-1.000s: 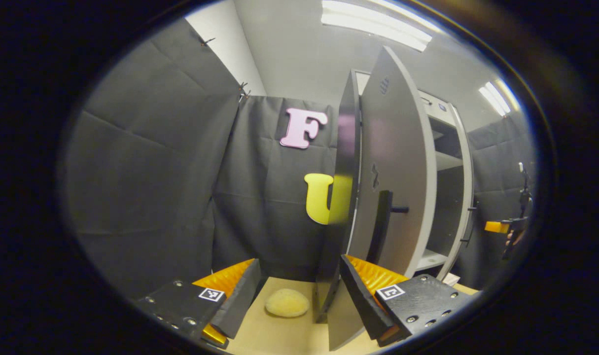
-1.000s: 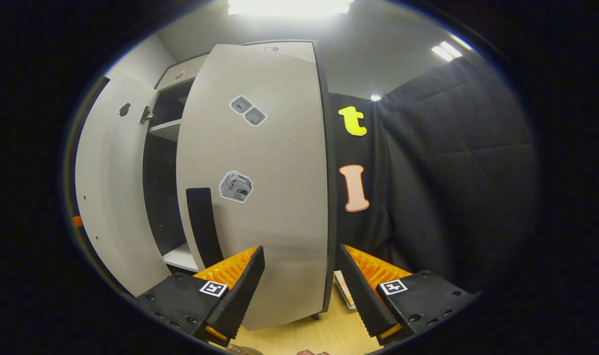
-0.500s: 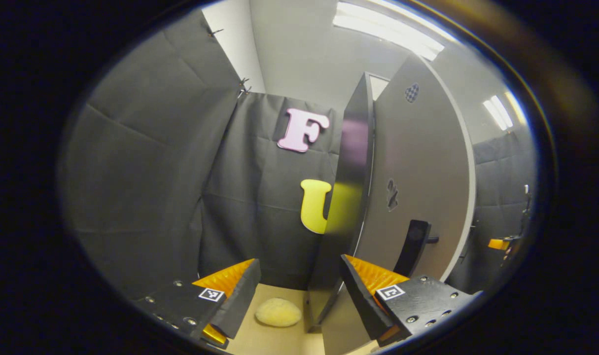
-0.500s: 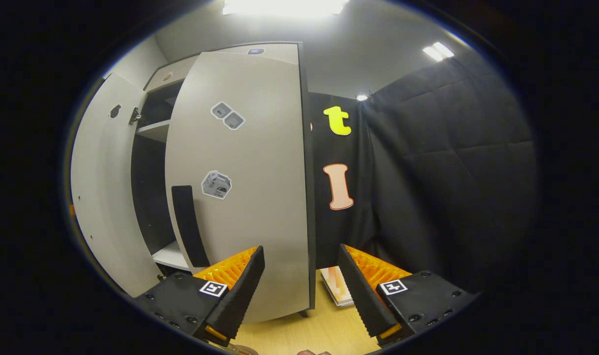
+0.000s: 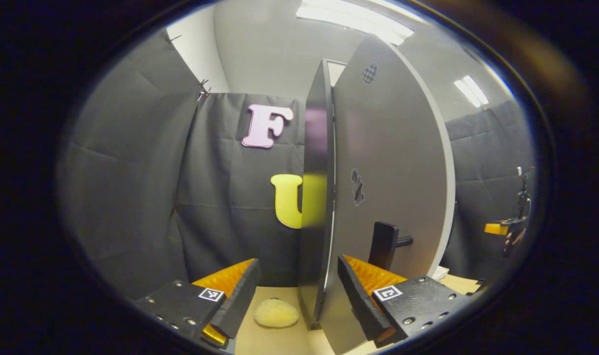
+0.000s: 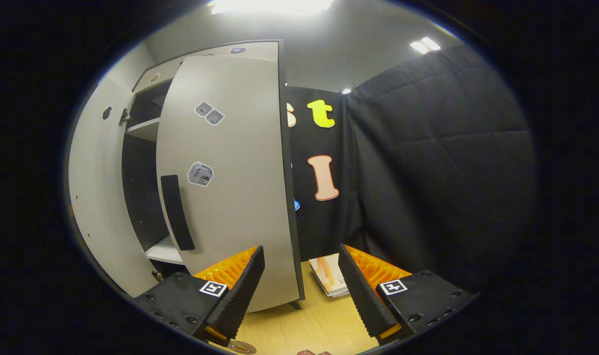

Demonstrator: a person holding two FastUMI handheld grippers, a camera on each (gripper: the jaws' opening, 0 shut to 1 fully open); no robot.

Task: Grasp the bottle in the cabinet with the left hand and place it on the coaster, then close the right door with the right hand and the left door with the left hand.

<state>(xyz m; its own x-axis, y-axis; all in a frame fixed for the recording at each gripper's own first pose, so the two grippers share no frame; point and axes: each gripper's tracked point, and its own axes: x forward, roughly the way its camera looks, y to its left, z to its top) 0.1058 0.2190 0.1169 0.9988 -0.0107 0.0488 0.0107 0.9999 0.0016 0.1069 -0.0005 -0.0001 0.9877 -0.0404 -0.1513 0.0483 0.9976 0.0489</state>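
Cabinet [image 6: 230, 197] stands on wooden table [image 6: 309, 325].

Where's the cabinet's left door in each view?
Left gripper view: left door stands centre-right, outer face with its handle toward the camera.
Right gripper view: left door is at the far left, inner face showing, open.
Shared landmark: the tan table at the bottom.

Left gripper [image 5: 296, 296], right gripper [image 6: 299, 296]: wedge fingers, square markers, screws on mounts.

Pale grey cabinet doors [image 6: 230, 182] carry black handles [image 6: 177, 212]; the tabletop [image 6: 309, 325] is light wood.
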